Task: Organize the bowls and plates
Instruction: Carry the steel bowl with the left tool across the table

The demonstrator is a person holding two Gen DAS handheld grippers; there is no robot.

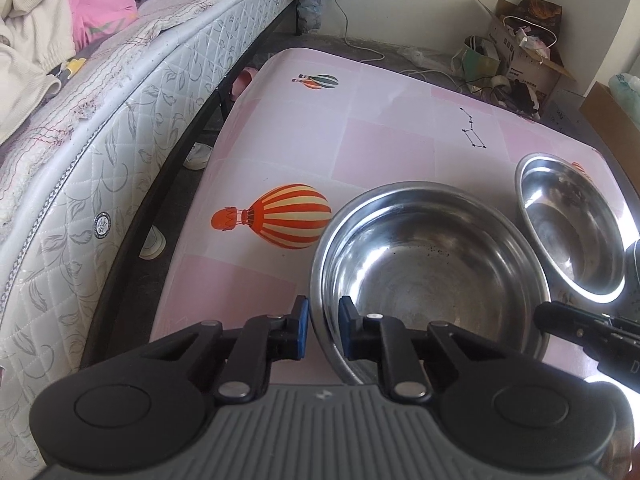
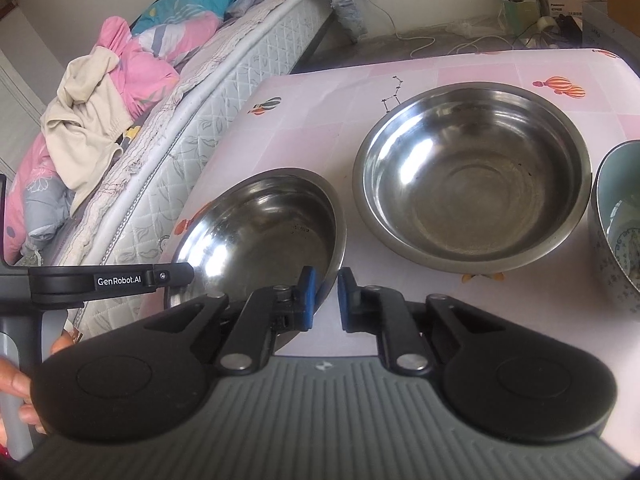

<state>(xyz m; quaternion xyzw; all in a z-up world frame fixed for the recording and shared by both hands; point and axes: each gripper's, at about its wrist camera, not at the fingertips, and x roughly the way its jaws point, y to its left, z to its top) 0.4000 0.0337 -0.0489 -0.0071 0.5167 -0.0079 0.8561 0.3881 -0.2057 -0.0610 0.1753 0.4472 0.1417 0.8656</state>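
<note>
A steel bowl (image 1: 428, 264) sits on the pink table (image 1: 304, 148). My left gripper (image 1: 323, 328) straddles its near-left rim, one blue pad outside and one inside, closed on the rim. My right gripper (image 2: 326, 300) straddles the near-right rim of the same bowl (image 2: 260, 232), which looks tilted; its pads grip the rim. A second, larger steel bowl (image 2: 472, 184) stands behind it, also seen in the left wrist view (image 1: 572, 224). A patterned ceramic bowl (image 2: 620, 220) sits at the far right.
A bed with a quilted mattress (image 1: 100, 152) and heaped clothes (image 2: 100, 100) runs along the table's left side. Cardboard boxes and bags (image 1: 520, 40) and cables lie on the floor beyond the table. Shoes (image 1: 154, 242) sit under the bed.
</note>
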